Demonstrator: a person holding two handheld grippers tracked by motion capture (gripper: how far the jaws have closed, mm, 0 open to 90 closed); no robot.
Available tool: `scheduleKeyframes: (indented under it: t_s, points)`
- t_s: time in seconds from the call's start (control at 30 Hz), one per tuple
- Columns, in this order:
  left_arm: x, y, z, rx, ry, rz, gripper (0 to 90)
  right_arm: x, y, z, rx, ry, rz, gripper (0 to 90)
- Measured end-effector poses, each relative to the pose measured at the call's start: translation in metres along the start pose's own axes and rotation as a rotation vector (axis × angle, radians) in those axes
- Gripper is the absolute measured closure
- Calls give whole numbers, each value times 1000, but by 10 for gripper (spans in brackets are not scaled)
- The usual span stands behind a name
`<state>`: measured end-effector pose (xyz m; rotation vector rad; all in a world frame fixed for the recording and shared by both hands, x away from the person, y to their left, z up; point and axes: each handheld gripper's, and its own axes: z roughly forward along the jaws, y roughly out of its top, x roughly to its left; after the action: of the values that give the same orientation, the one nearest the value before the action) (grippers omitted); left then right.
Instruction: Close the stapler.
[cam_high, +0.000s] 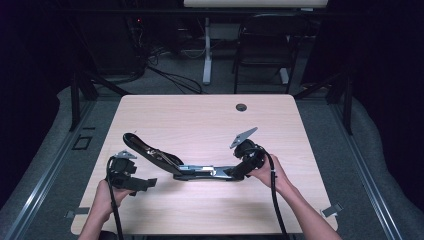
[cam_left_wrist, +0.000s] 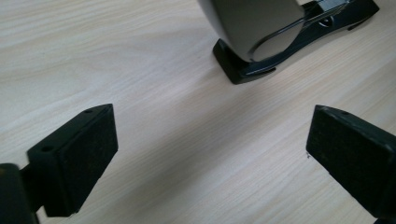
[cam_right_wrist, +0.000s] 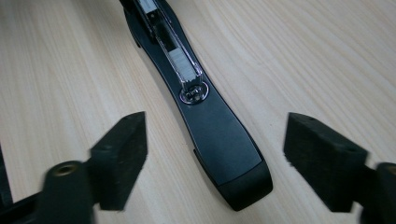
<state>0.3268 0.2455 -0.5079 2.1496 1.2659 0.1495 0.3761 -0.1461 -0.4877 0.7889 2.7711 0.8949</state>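
The long black stapler (cam_high: 190, 167) lies across the lower middle of the high view on the pale worktop (cam_high: 200, 115), its top arm swung up toward the left and the staple channel exposed. The right claw (cam_high: 239, 171) is open, its jaws straddling the stapler's rear end without pressing on it; in the right gripper view the base (cam_right_wrist: 224, 158) sits between the two pads with gaps on both sides. If that claw closes off-centre, I judge the smooth tapered base could slip or pivot on the worktop, and the raised arm could drop shut. The left claw (cam_high: 145, 184) is open and empty at lower left, near the raised arm's tip. A cable hole (cam_high: 241, 107) sits near the far edge; nothing blocks the approach.
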Motion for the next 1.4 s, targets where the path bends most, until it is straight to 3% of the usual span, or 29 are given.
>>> scheduleKeyframes:
  t_s: [0.17,0.23,0.3,0.37,0.6,0.77,0.97,1.03,1.13,1.4]
  points:
    - [3,0,-4,-21,60,-26,251,4,0,-1,-2,-30,-25,370]
    - [5,-1,-7,-46,64,-52,345,5,0,-2,-3,-47,-27,492]
    - [8,-2,-11,-83,58,-73,474,5,0,-3,-13,-57,-48,643]
    - [11,-2,-15,-130,54,-96,584,8,0,-5,-23,-70,-77,739]
    - [11,-3,-28,-291,103,-123,900,12,1,-6,-62,-78,-95,890]
    - [12,-3,-30,-349,110,-127,900,12,1,-5,-66,-76,-94,900]
    - [17,-4,-32,-400,79,-154,900,15,2,-5,-73,-72,-87,900]
    - [16,-3,-31,-412,75,-135,900,16,2,-5,-77,-68,-82,900]
    - [12,2,-30,-437,76,-72,900,16,3,-4,-101,-65,-66,900]
    - [10,6,-25,-441,77,-69,900,17,6,2,-129,-27,-30,900]
